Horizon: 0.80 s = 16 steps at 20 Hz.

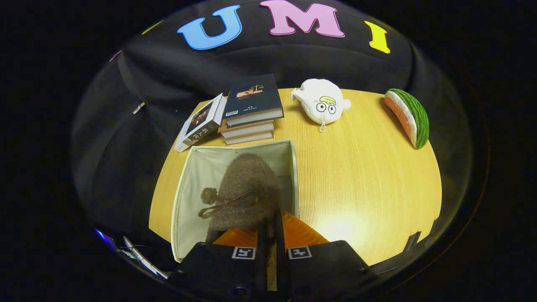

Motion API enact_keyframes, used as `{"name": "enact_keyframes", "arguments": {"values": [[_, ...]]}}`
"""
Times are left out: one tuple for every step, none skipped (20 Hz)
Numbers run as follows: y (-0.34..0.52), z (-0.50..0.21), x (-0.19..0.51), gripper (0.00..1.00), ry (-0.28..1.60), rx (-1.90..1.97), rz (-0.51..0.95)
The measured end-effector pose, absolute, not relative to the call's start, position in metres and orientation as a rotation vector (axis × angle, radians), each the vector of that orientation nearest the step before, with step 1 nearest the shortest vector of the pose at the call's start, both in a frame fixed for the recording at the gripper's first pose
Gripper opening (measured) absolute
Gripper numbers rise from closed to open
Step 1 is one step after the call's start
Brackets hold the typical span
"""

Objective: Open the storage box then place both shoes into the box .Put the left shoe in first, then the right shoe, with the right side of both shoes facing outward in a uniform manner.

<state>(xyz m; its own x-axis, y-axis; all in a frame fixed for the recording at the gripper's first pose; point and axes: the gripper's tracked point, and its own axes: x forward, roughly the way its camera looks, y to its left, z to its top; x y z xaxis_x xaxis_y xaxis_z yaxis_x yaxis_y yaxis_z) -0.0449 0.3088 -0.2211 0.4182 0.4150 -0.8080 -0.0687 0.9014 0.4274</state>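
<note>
Beyond the fingers, at the far side of the wooden table (369, 176), a stack of books (251, 113) lay just past the far wall of the storage box (184, 184), nearly touching it. A further book (201, 122) leaned tilted against the stack on its left. Farther right, well apart from the box, sat a white plush toy (322, 105) with cartoon eyes, and beyond that, near the table's far right edge, a plush watermelon slice (409, 117). None of these stood between the tool and the box; the tabletop to the right of the fingers lay open, with a bright glare on it.

The gripper (270, 228) hung over the near end of the open box, its orange fingers (302, 233) drawn close together with only a narrow gap between them. They were pinching the near end of a fuzzy brown shoe (245, 184), apparently by its edge, though the contact itself was hidden behind the fingers.

The shoe was inside the box, just ahead of the fingers. Its long axis ran away from the tool toward the box's far wall, the rounded end pointing away. A brown ribbon bow and a pompom sat on its left side. Which side faced outward I could not tell.
</note>
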Motion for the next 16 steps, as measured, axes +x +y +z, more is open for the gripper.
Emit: {"name": "enact_keyframes", "arguments": {"values": [[0.314, -0.222, -0.048, 0.20, 1.117, 0.369, 0.327], [0.319, -0.220, -0.049, 0.23, 1.118, 0.378, 0.346], [0.324, -0.215, -0.048, 0.29, 1.104, 0.399, 0.369], [0.330, -0.206, -0.049, 0.34, 1.087, 0.428, 0.399], [0.335, -0.199, -0.049, 0.56, 1.074, 0.451, 0.418], [0.337, -0.195, -0.051, 0.78, 1.061, 0.468, 0.429], [0.335, -0.190, -0.052, 0.99, 1.055, 0.472, 0.432], [0.333, -0.191, -0.054, 1.00, 1.049, 0.470, 0.429], [0.331, -0.187, -0.054, 0.99, 1.039, 0.473, 0.432], [0.327, -0.184, -0.055, 0.99, 1.027, 0.480, 0.432], [0.325, -0.179, -0.053, 0.99, 1.009, 0.496, 0.437], [0.323, -0.172, -0.052, 0.99, 0.991, 0.520, 0.443], [0.319, -0.163, -0.049, 0.99, 0.971, 0.556, 0.447], [0.316, -0.152, -0.046, 0.99, 0.948, 0.596, 0.453], [0.309, -0.141, -0.042, 0.99, 0.925, 0.627, 0.453], [0.299, -0.130, -0.038, 0.99, 0.896, 0.645, 0.451]]}}
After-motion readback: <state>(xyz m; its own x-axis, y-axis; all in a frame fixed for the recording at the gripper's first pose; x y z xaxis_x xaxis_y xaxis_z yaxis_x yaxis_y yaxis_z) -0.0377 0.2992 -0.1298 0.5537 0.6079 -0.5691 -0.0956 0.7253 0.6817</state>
